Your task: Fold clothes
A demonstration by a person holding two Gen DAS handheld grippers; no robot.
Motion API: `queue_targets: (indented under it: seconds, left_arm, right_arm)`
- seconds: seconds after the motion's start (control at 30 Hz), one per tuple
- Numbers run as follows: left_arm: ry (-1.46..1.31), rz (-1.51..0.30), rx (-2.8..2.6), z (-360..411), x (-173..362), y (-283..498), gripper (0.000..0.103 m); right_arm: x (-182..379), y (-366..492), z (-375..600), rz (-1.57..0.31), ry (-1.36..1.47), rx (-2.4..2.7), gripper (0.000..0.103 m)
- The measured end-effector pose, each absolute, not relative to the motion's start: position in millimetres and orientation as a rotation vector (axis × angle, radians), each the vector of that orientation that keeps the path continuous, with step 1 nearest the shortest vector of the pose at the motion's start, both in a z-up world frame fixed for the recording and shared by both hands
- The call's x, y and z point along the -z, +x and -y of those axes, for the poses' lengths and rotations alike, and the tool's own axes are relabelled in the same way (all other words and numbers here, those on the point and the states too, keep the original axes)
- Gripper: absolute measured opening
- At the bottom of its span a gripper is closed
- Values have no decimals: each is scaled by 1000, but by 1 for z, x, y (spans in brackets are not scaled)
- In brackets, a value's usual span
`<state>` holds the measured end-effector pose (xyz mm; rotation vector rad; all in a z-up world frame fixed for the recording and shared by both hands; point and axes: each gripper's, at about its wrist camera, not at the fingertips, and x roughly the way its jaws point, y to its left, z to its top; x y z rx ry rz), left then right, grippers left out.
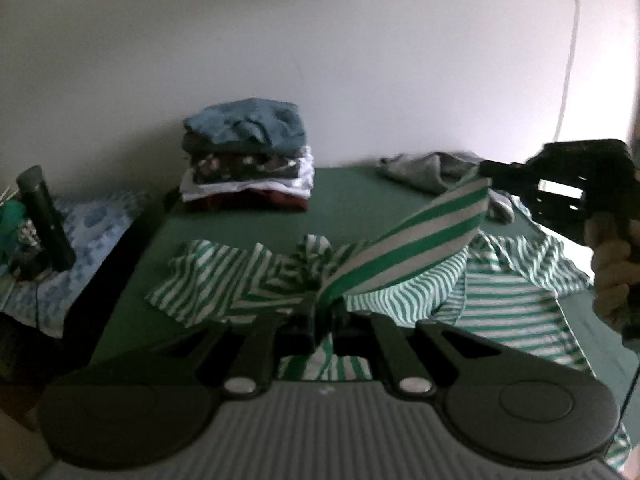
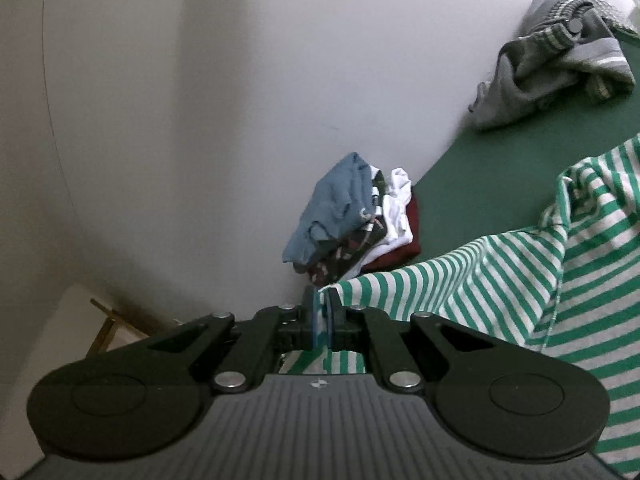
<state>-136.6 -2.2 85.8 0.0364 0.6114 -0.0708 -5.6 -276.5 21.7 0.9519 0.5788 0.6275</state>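
The green-and-white striped shirt (image 1: pixel 516 300) was spread partly over the green tabletop (image 1: pixel 248 232), with one edge raised off it. The left gripper (image 1: pixel 324 312) was closed tight on a bunched fold of the striped fabric. The right gripper (image 2: pixel 322 316) was likewise clamped on an edge of the same shirt, and was seen from the left wrist view gripped by a hand (image 1: pixel 612 276). A band of the shirt was stretched between the two grippers. A stack of folded clothes (image 1: pixel 248 160) was positioned against the wall (image 1: pixel 320 40). A crumpled grey garment (image 2: pixel 560 68) was located further along the tabletop, well apart from the stack.
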Motion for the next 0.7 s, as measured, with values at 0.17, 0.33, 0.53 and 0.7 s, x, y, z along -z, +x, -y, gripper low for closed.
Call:
queue_targets:
  seconds: [0.17,0.33,0.53,0.7]
  left_arm:
    - [84,-734,161,23,-46,-147,3]
    - [234,-821,223,46,-3,-160,3]
    - [378,-876,262,52,23,-162,19]
    - [448,-905,350,47,24,-176,30]
  right_arm:
    - [-5,-24,289,-636,869,-549,5]
    - [16,-43,303,-713,751,-460,5]
    - [50,-52,296,-864,479,-292,5]
    - [44,-57,282,-833,273,-202,23]
